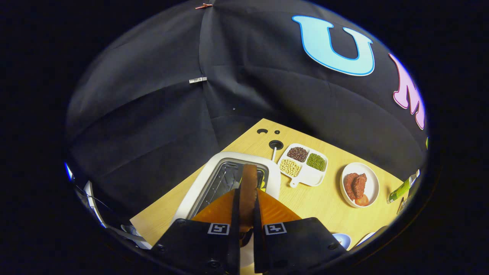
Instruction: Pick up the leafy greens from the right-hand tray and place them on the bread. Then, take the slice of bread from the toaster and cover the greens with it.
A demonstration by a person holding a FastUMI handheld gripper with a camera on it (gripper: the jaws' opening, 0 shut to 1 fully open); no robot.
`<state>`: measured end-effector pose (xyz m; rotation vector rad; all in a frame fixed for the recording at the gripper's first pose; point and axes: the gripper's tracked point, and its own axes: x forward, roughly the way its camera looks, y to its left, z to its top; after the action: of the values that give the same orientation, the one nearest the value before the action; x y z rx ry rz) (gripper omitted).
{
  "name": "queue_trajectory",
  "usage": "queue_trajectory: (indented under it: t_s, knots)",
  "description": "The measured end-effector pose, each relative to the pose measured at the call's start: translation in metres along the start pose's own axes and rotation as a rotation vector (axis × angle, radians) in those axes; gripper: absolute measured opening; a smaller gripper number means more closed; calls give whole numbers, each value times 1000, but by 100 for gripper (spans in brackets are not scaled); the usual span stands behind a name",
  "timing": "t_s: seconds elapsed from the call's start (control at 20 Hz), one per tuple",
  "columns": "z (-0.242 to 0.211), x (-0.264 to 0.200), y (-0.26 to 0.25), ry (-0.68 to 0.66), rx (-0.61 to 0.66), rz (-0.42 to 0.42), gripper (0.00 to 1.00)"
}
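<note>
In the gripper view the tongs (246,208) are clenched on a slice of bread (248,187), both fingers pressing its flat faces so that it stands on edge between them, its top edge reaching out ahead of the fingertips. Just beyond and below it lies the white toaster (208,179), its open slot and wire rack in line with the slice, so the bread seems to be just clear of the slot or nearly so, though I cannot tell whether its lower edge is still inside. I judge the second half of the task to be in hand: the toast is gripped and is to be carried to cover the greens. The greens and the bottom bread are not to be made out here, so the next move calls for lifting the slice clear, swinging the tongs toward that bread, and turning the slice flat before letting go. The tongs point forward and down over the wooden bench (317,198), tilted toward the toaster. Beyond the fingers to the right sit a divided dish of beans (303,164) and, farther right, a white plate with red food (359,185), well apart from the toaster.
</note>
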<state>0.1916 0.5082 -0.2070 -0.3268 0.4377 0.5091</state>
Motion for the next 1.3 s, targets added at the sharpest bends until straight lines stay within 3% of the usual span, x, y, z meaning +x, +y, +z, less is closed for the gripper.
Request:
queue_trajectory:
  t_s: [0.15, 0.55, 0.9, 1.1, 1.3]
  knots:
    - [-5, -7, 6, 20, 91, 8, 12]
    - [43, -56, -5, -93, 83, 14, 12]
    - [55, -107, -46, -166, 117, -26, 12]
    - [43, -132, -84, -180, 162, -70, 12]
    - [3, -144, -117, -149, 255, -92, 12]
